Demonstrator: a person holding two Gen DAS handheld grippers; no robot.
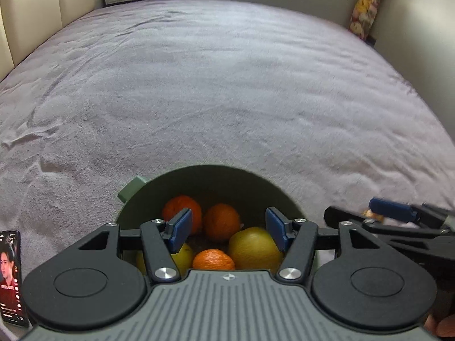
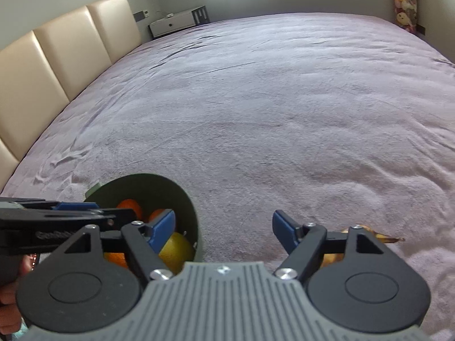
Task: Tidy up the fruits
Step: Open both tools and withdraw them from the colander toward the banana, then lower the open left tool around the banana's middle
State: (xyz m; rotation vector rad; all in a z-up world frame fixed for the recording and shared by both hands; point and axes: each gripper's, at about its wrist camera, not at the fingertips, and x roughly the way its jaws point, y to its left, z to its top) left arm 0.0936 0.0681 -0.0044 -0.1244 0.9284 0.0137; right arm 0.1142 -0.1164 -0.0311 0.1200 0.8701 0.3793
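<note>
Your green bowl (image 1: 256,182) sits on the bed (image 1: 227,85), on its pale mauve cover, near the close edge. It is deep and round, with a small lug on its left rim. Inside lie three oranges (image 1: 221,221) and two yellow-green fruits, the larger one (image 1: 254,248) at the right, the other (image 1: 182,257) half hidden behind your left finger.

Your left tongs (image 1: 227,228) hang just over the bowl's mouth, spread wide with nothing between the blue pads. Your right tongs (image 2: 223,228) are spread too and empty, over bare cover just right of the bowl.

A banana peel (image 2: 378,236), browned at the tip, lies on the cover behind the right tongs' right finger. A phone (image 1: 11,278) with a lit screen stands at the left edge. Beyond, a cream padded headboard (image 2: 57,65), a white bedside unit (image 2: 176,24) and a hanging patterned cloth (image 2: 405,2) keep well apart from the bowl
</note>
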